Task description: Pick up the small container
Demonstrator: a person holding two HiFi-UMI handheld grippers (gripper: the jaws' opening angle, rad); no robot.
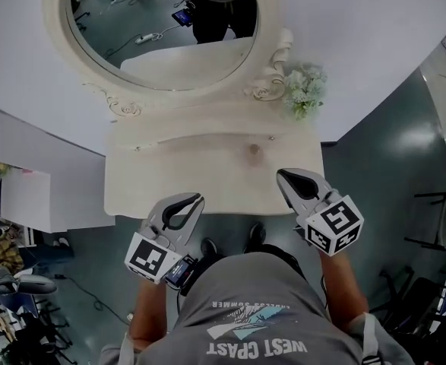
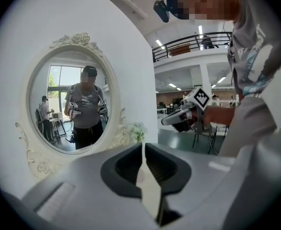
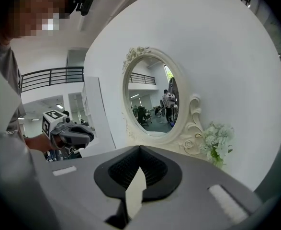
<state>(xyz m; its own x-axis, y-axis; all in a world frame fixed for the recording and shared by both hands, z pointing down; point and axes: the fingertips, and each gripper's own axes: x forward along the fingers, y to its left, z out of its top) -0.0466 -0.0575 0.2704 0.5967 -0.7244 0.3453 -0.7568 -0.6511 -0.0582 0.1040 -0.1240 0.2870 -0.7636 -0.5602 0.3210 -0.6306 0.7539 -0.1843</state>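
The small container (image 1: 254, 152), a little round tan pot, stands on the cream dressing table (image 1: 147, 181), right of the middle and close to the mirror's base. My left gripper (image 1: 198, 198) hovers over the table's front edge, shut and empty, its jaws meeting in a thin line (image 2: 143, 144). My right gripper (image 1: 280, 174) is also shut and empty (image 3: 140, 148), held over the table's right front part, just in front and to the right of the container. Neither gripper view shows the container.
An oval mirror (image 1: 162, 21) in a carved cream frame rises at the back of the table, against a white wall. A bunch of pale flowers (image 1: 305, 90) sits at its right foot. A white cabinet (image 1: 25, 200) stands on the left. The person's feet are under the table's front edge.
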